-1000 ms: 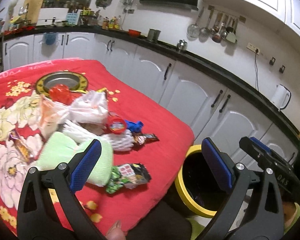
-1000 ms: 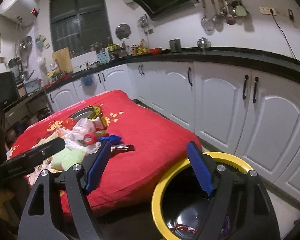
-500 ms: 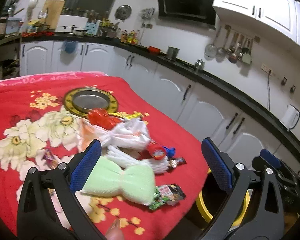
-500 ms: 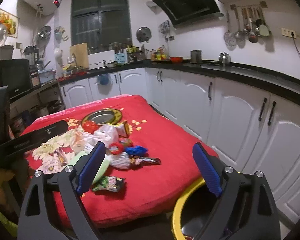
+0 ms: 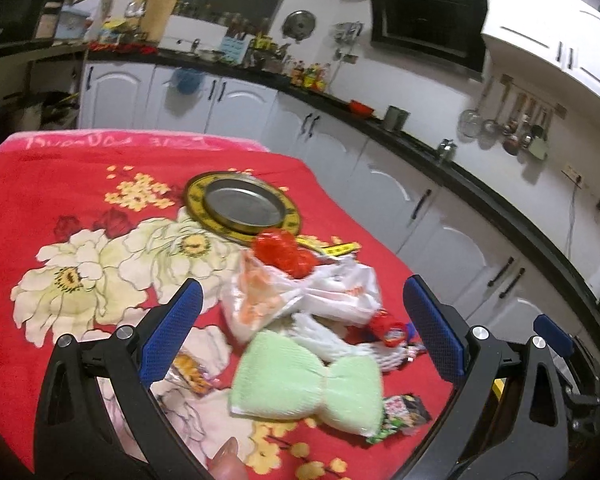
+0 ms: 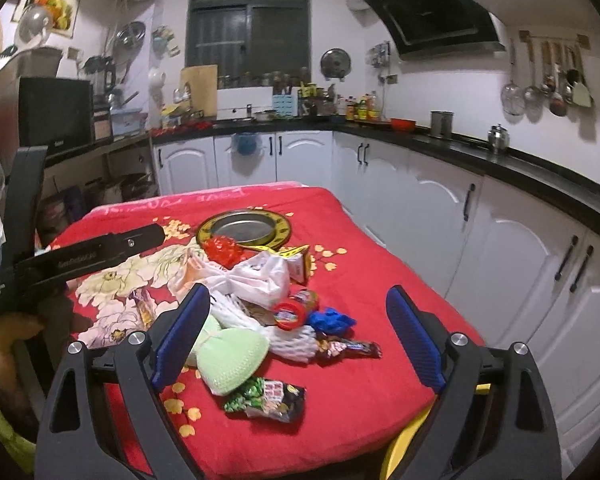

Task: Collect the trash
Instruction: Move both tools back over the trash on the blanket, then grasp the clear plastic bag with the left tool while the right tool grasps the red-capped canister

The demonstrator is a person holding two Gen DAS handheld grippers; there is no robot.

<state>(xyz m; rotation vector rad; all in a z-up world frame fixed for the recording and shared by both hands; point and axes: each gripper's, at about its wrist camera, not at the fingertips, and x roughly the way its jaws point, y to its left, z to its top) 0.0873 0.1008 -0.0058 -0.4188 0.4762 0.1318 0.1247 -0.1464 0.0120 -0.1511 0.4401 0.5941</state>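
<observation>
Both tools hover spread wide and empty above a bench draped in a red flowered cloth [image 6: 364, 264]. The left tool [image 5: 306, 338] is angled down over the litter heap, its blue pads framing a pale green foam net [image 5: 306, 384]; a fingertip [image 5: 226, 462] shows at the bottom edge. The right tool [image 6: 298, 338] is held level at the bench's near edge. Just under it lies a green-and-black snack wrapper [image 6: 266, 398], beside the green foam net [image 6: 232, 356]. Past these sit white foam netting [image 6: 288, 338], a red-lidded cup [image 6: 290, 314], a crumpled blue scrap [image 6: 332, 320] and a dark candy wrapper [image 6: 350, 348]. A knotted white plastic bag [image 6: 260, 276] and a red mesh wad [image 6: 220, 250] lie farther back, in front of a round metal tray [image 6: 244, 230]. A yellow bin rim [image 6: 404, 444] is mostly cut off by the right tool. The left-hand view is motion-blurred, so wrapper print is unreadable.
</observation>
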